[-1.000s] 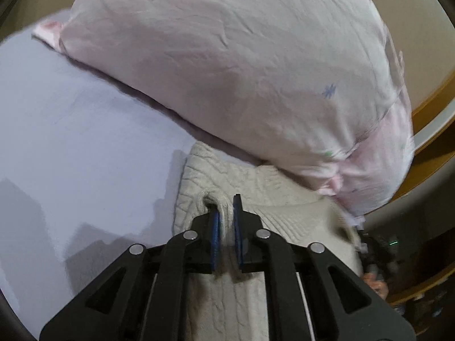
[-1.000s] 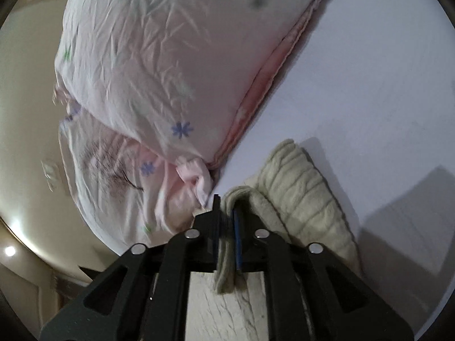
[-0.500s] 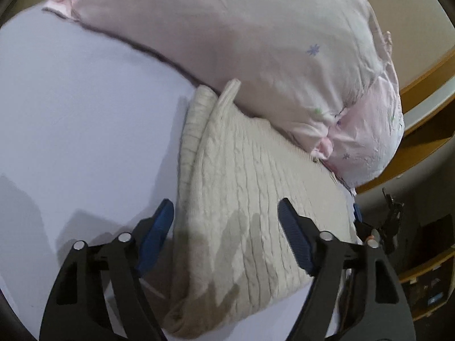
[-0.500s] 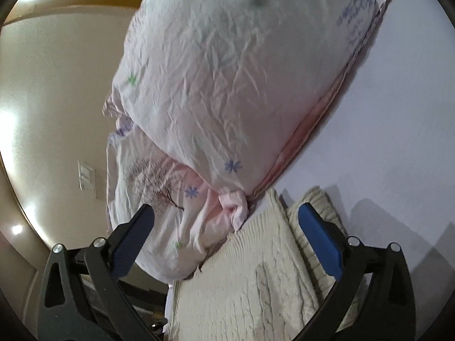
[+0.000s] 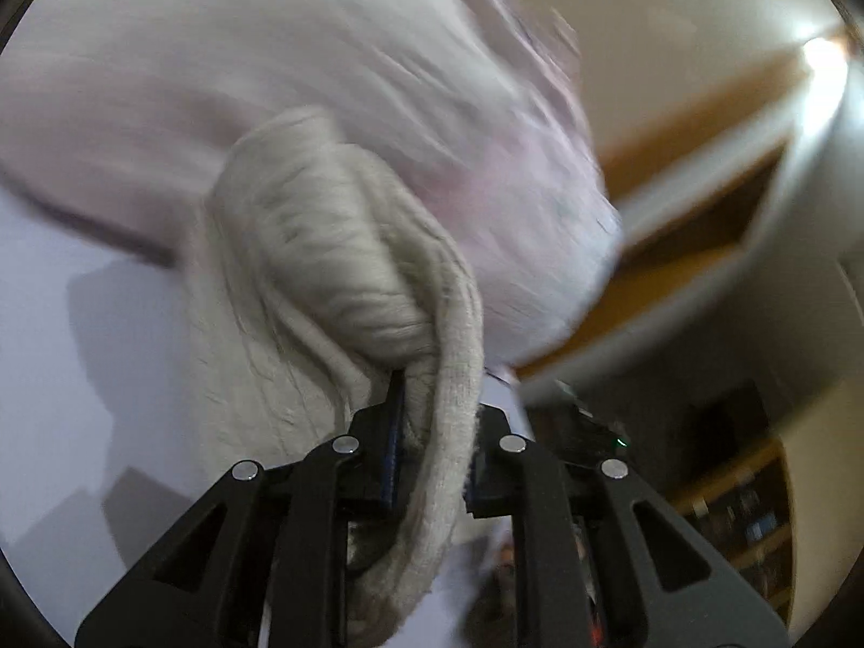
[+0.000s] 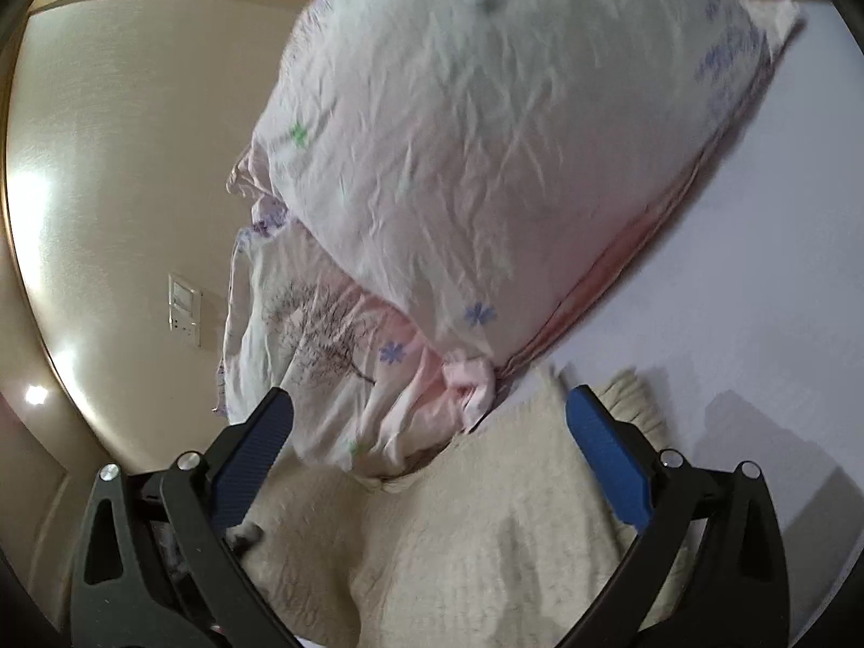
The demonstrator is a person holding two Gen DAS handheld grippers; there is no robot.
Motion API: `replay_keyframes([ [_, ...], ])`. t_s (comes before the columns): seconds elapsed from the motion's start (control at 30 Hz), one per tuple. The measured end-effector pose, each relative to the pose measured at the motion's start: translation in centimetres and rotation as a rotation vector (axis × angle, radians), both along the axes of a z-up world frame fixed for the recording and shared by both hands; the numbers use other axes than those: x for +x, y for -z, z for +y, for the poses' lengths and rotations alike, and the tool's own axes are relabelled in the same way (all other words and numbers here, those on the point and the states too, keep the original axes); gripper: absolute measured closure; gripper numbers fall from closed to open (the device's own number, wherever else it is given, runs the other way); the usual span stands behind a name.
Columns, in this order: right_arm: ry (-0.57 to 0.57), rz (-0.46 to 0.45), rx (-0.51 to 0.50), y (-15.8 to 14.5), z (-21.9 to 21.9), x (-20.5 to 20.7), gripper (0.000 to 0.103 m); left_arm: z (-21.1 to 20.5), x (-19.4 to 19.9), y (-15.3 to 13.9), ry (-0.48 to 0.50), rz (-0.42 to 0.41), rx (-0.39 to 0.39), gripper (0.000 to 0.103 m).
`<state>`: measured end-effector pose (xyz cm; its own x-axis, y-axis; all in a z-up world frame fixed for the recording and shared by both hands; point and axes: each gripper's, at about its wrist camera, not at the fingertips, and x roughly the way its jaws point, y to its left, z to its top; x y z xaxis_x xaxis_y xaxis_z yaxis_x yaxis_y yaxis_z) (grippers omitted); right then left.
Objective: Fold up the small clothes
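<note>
— Cream cable-knit, thick and soft: the small sweater (image 5: 324,270) lies on the pale lilac bed sheet (image 5: 81,324), its far edge right against the pink pillow (image 6: 486,135). One bunched, ribbed part of the sweater is clamped in the left hand-held gripper (image 5: 432,453), and the knit rises from the jaws in a rolled hump.

— And the other one?

— The right hand-held gripper (image 6: 426,448) is spread wide and holds nothing; its blue pads (image 6: 605,448) hover over the flat part of the sweater on the near side of the pillow.

— What would spoil the fold, in your view?

— The knit is heavy and loose, so I judge that a one-point hold would let the rest sag and twist, dragging the layer already laid flat. The left view is smeared with motion, which suggests a fast pull; that could slide the whole garment along the smooth sheet.

— The pillow too?

— Yes. It is puffy, with crinkled cotton printed in small blue and green flowers, and it touches the sweater. A lifted edge could catch on it, or be tucked under it.
</note>
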<state>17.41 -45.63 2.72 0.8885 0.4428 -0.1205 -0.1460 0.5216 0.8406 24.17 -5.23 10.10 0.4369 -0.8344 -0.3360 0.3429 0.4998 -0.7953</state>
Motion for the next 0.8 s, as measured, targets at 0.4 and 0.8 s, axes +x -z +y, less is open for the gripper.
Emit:
replay_keyframes([
  [0.4, -0.095, 0.245, -0.139, 0.8, -0.9, 2.3, 0.002, -9.6, 0.0, 2.0, 0.244, -0.012, -0.042, 0.043],
  [0.8, -0.19, 0.417, -0.404, 2.8, 4.7, 4.7, 0.008, -3.8, -0.2, 7.2, 0.017, 0.124, 0.405, 0.023],
])
